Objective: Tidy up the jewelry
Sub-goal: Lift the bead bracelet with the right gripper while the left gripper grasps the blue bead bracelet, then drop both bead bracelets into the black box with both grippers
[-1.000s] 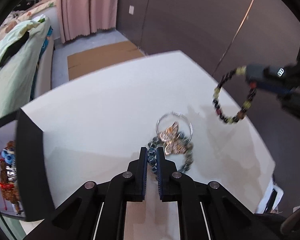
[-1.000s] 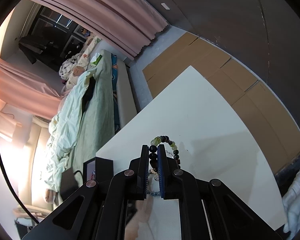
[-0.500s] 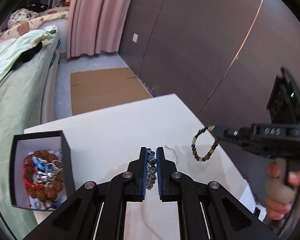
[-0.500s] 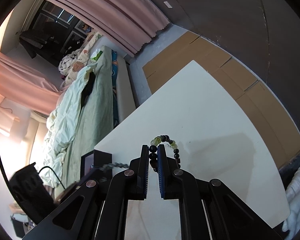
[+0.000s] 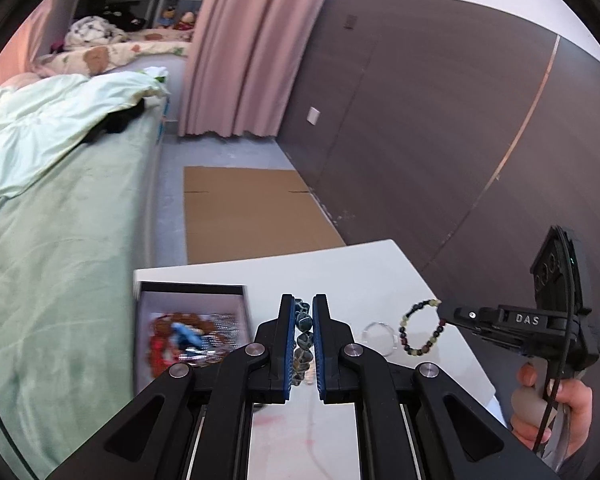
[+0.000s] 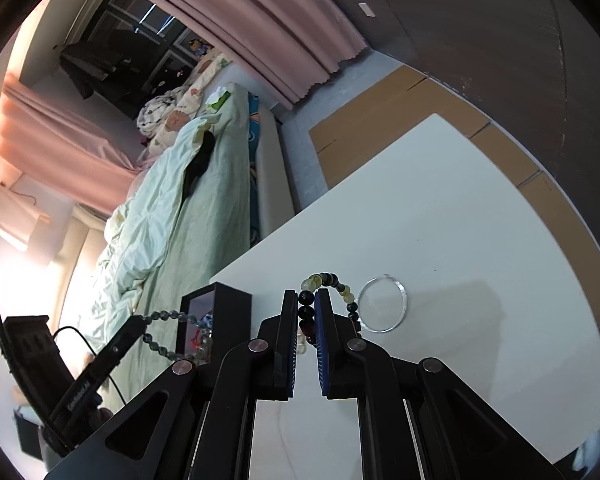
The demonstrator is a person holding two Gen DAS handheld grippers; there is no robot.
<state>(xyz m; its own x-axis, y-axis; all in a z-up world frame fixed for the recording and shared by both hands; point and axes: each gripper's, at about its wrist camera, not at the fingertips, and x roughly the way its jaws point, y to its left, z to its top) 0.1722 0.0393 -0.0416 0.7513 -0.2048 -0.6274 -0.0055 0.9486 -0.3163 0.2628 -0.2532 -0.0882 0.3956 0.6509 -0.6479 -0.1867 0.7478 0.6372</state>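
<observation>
Left gripper (image 5: 304,328) jaws clamped on grey bead bracelet (image 5: 302,334), above box (image 5: 192,320). Right gripper (image 6: 307,312) jaws clamped on dark-and-green bracelet (image 6: 332,282). Silver ring (image 6: 382,305) lies on desk (image 6: 440,208).

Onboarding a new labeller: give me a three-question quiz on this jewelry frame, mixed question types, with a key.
1. True or false: the left gripper is shut on the dark blue-grey stone bead bracelet.
2. Multiple choice: the thin silver wire hoop is A) lying on the white table, B) in the black open jewelry box, C) held by a gripper.
3. Fill in: the right gripper holds the mixed dark and pale green bead bracelet over the ____.

Key: 1 true; 2 A; 3 table.
</observation>
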